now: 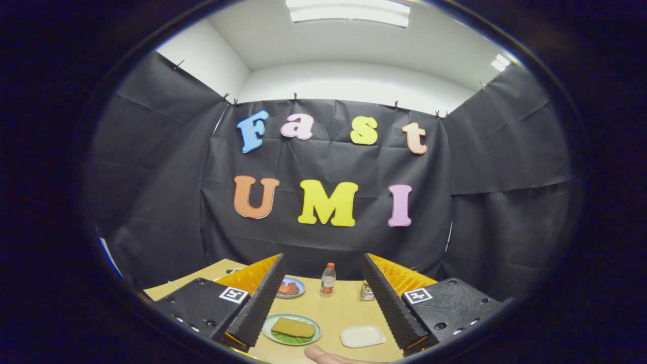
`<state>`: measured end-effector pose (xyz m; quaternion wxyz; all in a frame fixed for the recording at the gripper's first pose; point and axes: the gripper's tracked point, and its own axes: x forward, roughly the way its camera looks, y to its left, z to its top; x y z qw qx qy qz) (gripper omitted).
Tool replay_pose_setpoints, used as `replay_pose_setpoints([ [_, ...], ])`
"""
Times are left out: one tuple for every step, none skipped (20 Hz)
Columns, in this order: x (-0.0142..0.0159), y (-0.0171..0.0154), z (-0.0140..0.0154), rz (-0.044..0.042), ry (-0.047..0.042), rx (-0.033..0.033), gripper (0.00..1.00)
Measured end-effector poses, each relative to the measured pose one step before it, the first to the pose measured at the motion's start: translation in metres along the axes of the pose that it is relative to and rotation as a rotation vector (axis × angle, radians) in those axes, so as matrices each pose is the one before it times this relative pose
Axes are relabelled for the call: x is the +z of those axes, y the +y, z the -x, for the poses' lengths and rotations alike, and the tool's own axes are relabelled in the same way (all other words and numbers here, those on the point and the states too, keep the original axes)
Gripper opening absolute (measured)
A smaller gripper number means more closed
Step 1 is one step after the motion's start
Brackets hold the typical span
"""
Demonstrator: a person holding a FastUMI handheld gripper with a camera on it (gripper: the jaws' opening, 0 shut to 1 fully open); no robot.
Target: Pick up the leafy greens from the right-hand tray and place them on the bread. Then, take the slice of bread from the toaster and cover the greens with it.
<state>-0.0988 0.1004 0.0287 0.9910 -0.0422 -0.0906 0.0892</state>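
We find the bench (333, 313) carrying everything. The fingers (323, 308) stand wide apart, holding nothing. Between them a green plate (268, 331) bears bread (293, 327) over leafy greens (288, 338); beside it sits a white tray (363, 336); beyond stands a bottle (328, 279).

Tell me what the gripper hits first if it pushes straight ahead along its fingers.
Probably the bottle, standing on the table beyond the open gripper, though depth is unclear. The plate with bread lies lower, between the fingers.
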Motion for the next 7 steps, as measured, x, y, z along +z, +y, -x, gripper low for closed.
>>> replay_pose_setpoints([
  [-0.00349,0.00091,-0.00042,0.00355,0.00583,0.00354,0.96],
  [-0.00144,0.00059,-0.00056,-0.00333,0.00979,0.00246,0.96],
  [-0.00174,-0.00005,-0.0026,-0.00571,0.0063,0.00115,0.96],
  [0.00023,-0.00107,-0.00106,-0.00122,0.00285,-0.00574,0.96],
  [0.00158,-0.00309,0.0005,0.00165,-0.00436,-0.00553,0.96],
  [0.00133,-0.00161,0.00055,0.00414,-0.00106,-0.0073,0.96],
  [-0.00232,-0.0006,0.0004,-0.00066,0.00181,-0.00221,0.96],
])
